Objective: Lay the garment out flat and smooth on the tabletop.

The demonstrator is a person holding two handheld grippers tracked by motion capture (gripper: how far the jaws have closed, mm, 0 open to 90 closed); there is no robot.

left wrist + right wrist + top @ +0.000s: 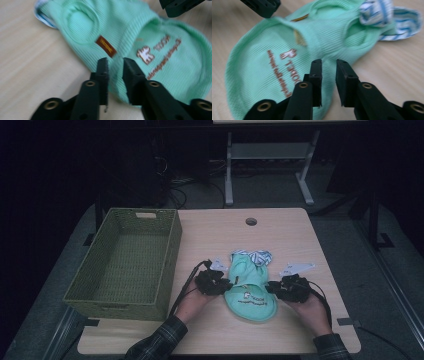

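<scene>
On wooden worktop [300, 245], small mint-green garment [249, 290] lies flat, printed end toward person, blue-striped trim at far end. Left tongs [225, 282] at garment's left edge, right tongs [272, 287] at right edge. Both pairs stand slightly parted: in gripper views, green ribbed cloth shows in narrow gap between black jaws, pads not pressing it. Brown label [106, 46] just ahead of left jaws. Green woven basket [170, 265] sits beside garment, at left.

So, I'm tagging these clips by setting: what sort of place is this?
Probably a lab or workshop, not a home: a bare wooden table on a dark floor, loose cables behind, and a metal stand.
</scene>
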